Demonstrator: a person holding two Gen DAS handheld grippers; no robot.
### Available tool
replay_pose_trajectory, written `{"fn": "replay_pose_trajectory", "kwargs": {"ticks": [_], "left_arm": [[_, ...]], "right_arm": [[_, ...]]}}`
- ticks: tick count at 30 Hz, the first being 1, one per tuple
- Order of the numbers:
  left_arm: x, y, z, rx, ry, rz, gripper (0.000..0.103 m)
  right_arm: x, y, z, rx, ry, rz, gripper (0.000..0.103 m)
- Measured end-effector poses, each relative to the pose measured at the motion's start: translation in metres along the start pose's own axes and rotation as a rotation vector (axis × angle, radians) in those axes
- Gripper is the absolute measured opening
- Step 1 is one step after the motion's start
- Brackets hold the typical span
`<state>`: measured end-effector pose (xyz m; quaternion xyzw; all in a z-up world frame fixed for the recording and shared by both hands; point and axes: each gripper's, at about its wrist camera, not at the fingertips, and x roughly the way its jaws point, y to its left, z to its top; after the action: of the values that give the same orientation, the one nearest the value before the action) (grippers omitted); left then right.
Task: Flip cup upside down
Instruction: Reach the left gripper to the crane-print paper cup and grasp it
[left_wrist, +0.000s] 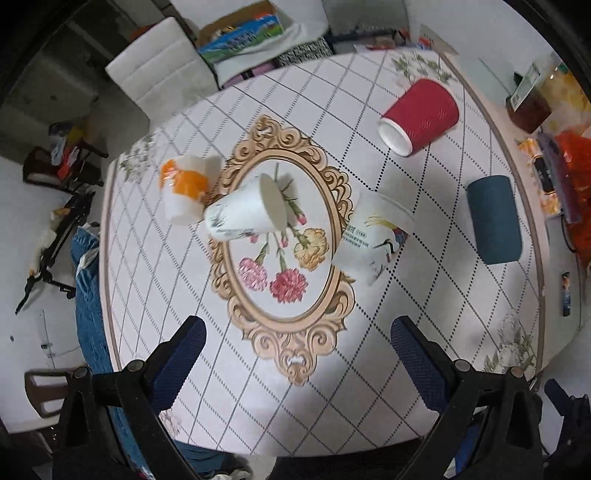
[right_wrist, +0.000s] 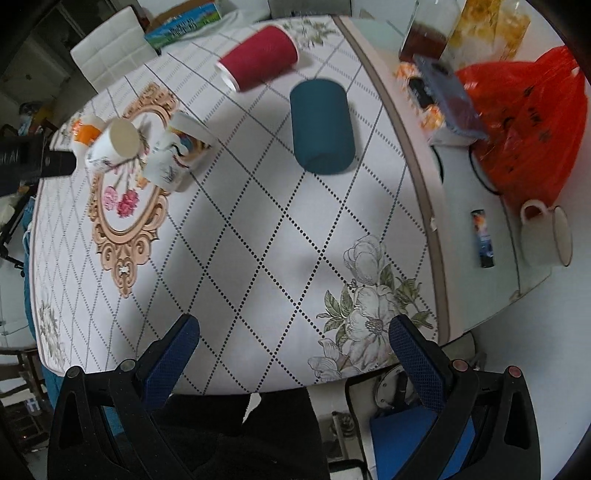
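Left wrist view: the left claw (left_wrist: 297, 341) is spread, empty; the white cup (left_wrist: 242, 212) stands base-up straight ahead on the counter (left_wrist: 406, 295), near; right claw (right_wrist: 293, 341), also spread, sits well off rightward.

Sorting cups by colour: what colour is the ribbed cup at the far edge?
Red cup, white inside; clearest in the left wrist view.
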<state>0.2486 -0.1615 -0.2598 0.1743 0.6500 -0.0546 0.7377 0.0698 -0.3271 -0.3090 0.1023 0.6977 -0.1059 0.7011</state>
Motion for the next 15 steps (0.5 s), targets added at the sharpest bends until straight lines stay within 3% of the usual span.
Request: {"fn": "replay_pose_trajectory", "kwargs": {"ticks": [8,15], "left_arm": [[0.053,-0.026,0.035,0.119,0.084,-0.007,0.103],[0.084,-0.056,0.061,0.265,0.097,-0.007,0.102]], "right_arm": [[0.055,-0.007,0.015,0.027,0.111,-0.036,0.103],[0.083,-0.013,0.024,0.071,0.185,-0.054,0.103]]}}
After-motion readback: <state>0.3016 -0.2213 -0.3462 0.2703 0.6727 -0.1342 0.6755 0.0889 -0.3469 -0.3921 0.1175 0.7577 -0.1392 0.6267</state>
